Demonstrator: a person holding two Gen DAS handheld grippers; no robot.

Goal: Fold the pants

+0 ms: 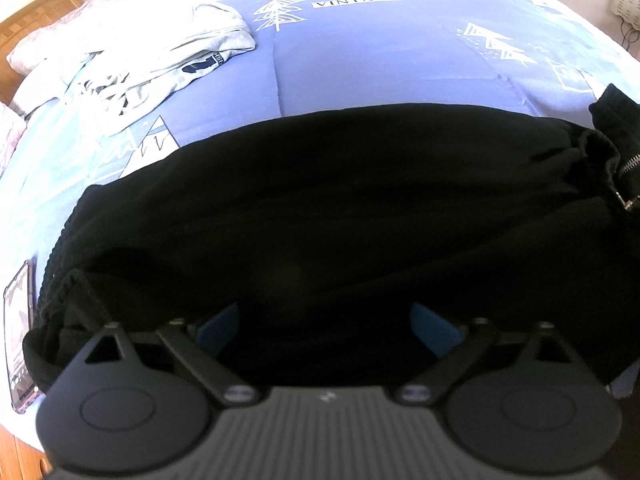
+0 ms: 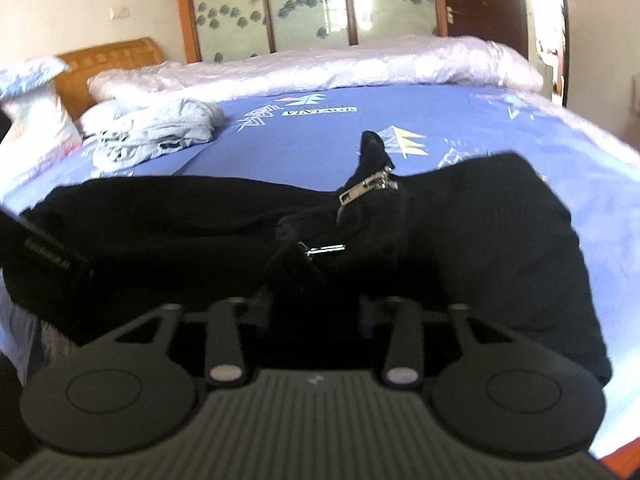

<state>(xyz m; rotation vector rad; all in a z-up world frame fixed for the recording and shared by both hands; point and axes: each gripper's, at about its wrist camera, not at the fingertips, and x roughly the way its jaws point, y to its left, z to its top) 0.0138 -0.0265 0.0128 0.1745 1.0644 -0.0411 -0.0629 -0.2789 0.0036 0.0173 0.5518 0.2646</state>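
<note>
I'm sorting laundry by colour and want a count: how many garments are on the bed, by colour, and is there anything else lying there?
Black garments: 1, the black pants
Light grey garments: 1, the crumpled grey garment
Phones: 1, the phone at the bed's edge
Total: 3 things on the blue bedspread

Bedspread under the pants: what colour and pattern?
The bedspread is blue with white line-drawn trees; the right wrist view shows it best.
</note>
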